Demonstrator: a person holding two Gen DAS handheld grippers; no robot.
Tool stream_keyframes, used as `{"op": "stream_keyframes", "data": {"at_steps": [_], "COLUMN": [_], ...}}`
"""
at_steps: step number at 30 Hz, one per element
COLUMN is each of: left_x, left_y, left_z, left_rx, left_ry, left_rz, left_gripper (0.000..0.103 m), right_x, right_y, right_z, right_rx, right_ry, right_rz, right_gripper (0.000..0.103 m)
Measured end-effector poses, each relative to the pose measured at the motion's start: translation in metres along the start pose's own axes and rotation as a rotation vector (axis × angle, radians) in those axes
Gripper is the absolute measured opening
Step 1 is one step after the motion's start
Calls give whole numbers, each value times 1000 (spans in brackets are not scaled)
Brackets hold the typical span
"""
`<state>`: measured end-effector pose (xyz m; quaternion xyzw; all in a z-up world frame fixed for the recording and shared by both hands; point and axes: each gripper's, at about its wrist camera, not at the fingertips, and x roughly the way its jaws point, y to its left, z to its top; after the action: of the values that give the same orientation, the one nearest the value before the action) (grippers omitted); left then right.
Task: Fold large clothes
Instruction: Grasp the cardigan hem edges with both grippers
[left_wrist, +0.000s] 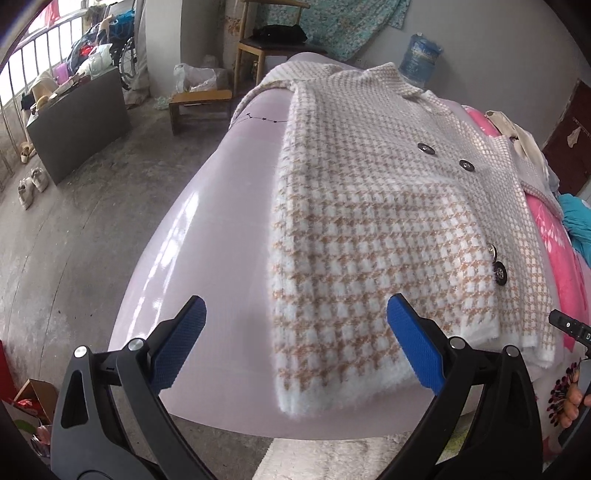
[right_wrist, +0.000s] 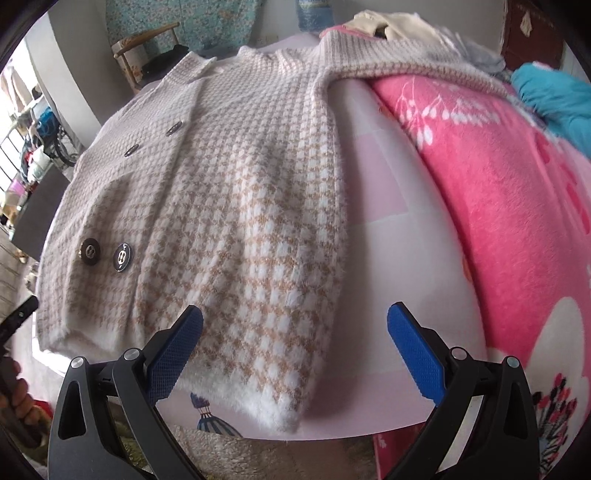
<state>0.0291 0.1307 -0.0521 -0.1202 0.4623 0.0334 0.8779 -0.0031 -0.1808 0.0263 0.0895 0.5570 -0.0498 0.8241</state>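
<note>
A fuzzy white-and-tan houndstooth coat (left_wrist: 369, 206) with dark round buttons (left_wrist: 466, 165) lies front-up on a pale pink board (left_wrist: 207, 229), collar at the far end. One sleeve is folded across its front and ends at the hem. My left gripper (left_wrist: 295, 321) hovers open over the coat's near left hem, holding nothing. In the right wrist view the same coat (right_wrist: 229, 192) spreads ahead, its other sleeve (right_wrist: 406, 64) stretched out over a pink blanket. My right gripper (right_wrist: 295, 325) is open above the near right hem corner, nothing between its fingers.
A pink floral blanket (right_wrist: 498, 184) with a teal garment (right_wrist: 554, 96) lies on the right. A concrete floor (left_wrist: 74, 229), dark cabinet (left_wrist: 81, 114), low wooden stool (left_wrist: 199, 103), chair (left_wrist: 266, 40) and shoes (left_wrist: 31, 184) are on the left. A hand (left_wrist: 574, 400) shows at the right edge of the left wrist view.
</note>
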Motion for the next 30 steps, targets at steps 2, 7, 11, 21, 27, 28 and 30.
{"op": "stream_keyframes", "data": {"at_steps": [2, 7, 11, 21, 27, 28, 30], "left_x": [2, 10, 14, 23, 11, 3, -19], "left_y": [7, 16, 14, -3, -29, -33, -39], "left_z": [-3, -3, 2, 0, 7, 8, 11], "left_rx": [-11, -26, -12, 13, 96, 120, 148], "left_ry": [8, 22, 8, 43, 0, -20, -64], "left_rz": [0, 4, 36, 63, 147, 149, 127], "left_gripper": [95, 94, 70, 42, 7, 7, 7], "right_x": [4, 10, 13, 21, 13, 3, -19], "right_y": [-7, -11, -12, -3, 1, 0, 1], "right_z": [-1, -1, 3, -3, 13, 14, 21], "right_rx": [24, 19, 23, 6, -15, -20, -41], "right_ry": [25, 23, 29, 1, -37, -53, -96], "right_rz": [39, 30, 49, 89, 144, 155, 169], "right_gripper": [91, 76, 57, 35, 9, 9, 8]}}
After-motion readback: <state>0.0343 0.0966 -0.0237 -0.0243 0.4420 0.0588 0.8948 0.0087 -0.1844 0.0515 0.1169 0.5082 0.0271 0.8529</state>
